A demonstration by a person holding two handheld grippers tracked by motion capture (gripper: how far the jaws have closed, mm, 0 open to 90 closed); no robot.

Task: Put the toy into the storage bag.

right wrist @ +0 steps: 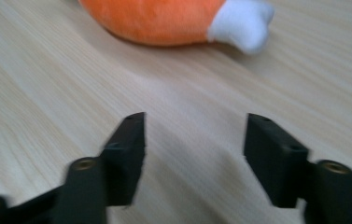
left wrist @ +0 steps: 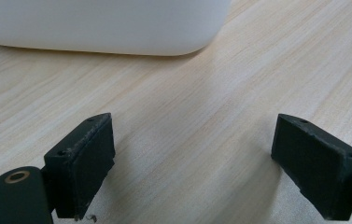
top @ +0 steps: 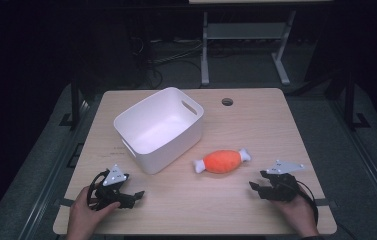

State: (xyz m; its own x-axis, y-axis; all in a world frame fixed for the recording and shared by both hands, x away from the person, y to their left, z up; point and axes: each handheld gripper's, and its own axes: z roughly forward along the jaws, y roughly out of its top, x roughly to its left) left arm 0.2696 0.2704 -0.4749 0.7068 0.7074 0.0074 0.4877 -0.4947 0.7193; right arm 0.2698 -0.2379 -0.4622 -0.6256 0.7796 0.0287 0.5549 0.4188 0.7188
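We rest our left tool on the wooden surface near its front left corner, jaws spread wide with nothing between them. In the left gripper view the white bin stands just ahead, its top cut off by the frame edge. From above, the bin sits turned at an angle on the left half of the surface; we cannot see its near inner wall. Our right tool lies near the front right, jaws released and empty. An orange plush toy with white ends lies between bin and right tool, apart from both. In the blurred right gripper view the toy is cropped at the top.
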